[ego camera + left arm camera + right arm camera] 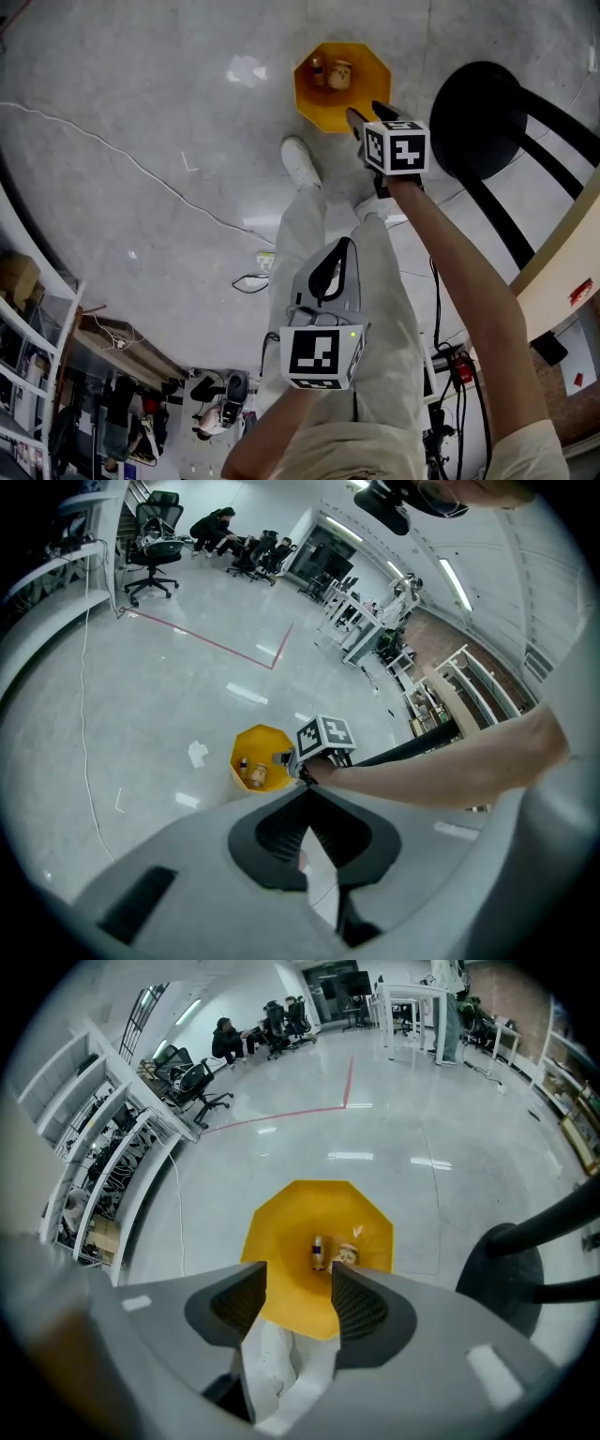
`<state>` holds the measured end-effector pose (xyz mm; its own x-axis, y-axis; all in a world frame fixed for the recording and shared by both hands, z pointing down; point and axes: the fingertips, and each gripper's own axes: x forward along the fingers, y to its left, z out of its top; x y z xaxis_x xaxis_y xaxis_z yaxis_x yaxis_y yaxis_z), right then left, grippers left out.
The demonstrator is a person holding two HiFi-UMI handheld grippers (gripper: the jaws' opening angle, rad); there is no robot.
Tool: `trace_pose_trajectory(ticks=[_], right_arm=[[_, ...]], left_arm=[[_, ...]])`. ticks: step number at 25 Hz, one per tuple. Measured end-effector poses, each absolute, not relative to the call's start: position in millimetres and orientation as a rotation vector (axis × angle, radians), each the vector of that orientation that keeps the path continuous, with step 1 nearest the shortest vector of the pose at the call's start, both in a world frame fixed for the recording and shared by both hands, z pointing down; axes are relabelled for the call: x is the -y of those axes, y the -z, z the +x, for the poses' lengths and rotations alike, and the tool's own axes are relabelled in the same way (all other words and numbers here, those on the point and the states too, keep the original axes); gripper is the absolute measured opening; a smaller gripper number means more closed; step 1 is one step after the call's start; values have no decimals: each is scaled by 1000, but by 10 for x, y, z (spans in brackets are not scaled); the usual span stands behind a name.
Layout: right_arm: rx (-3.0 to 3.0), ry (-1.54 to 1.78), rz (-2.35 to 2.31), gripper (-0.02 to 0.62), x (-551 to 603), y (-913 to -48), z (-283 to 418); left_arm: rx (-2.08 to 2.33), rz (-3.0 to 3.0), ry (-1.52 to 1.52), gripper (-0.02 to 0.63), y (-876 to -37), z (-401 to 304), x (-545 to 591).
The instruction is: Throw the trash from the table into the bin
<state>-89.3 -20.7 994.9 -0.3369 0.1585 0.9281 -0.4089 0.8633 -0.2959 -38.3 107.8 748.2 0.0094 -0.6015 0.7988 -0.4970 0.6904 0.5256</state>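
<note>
— Where's the trash?
— A bottle [318,1252] and a cup [347,1256] lie in the yellow bin [281,1232] on the floor [394,1138].
— The tools?
— The right tool [300,1283] is above it, jaws apart, empty; the left tool [307,794] is closed.

Bin [314,103] is showing solid yellow, floor [141,112] pale grey, stool [483,117] black; marker cubes [397,145] are displaying black-and-white square patterns.

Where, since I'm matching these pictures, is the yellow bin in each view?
Head view: bin at top centre.
Left gripper view: just left of centre.
Right gripper view: centre, slightly low.
Shared landmark: the two bits of trash lying inside it, seen in all three.
</note>
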Motion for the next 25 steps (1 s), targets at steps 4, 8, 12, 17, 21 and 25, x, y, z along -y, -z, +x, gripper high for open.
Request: trace_pose_trajectory(ticks=[4, 8, 12, 17, 21, 25], right_arm=[[1860, -610, 205, 193, 231, -9505, -825], [1924, -681, 248, 159, 312, -8797, -828], [2007, -716, 210, 136, 299, -7993, -763], [2116, -766, 190, 37, 315, -6952, -584], [2203, -826, 168, 8, 284, -6191, -489], [2249, -854, 147, 8, 296, -5612, -93]], left_arm=[[1643, 950, 96, 3, -7262, -274, -980], [1678, 992, 102, 3, -6967, -253, -879], [1709, 1017, 77, 3, -6625, -138, -827], [1748, 1098, 31, 3, -6034, -28, -741], [1802, 1126, 9, 3, -5555, -50, -698], [1828, 1146, 10, 3, -5088, 210, -622]])
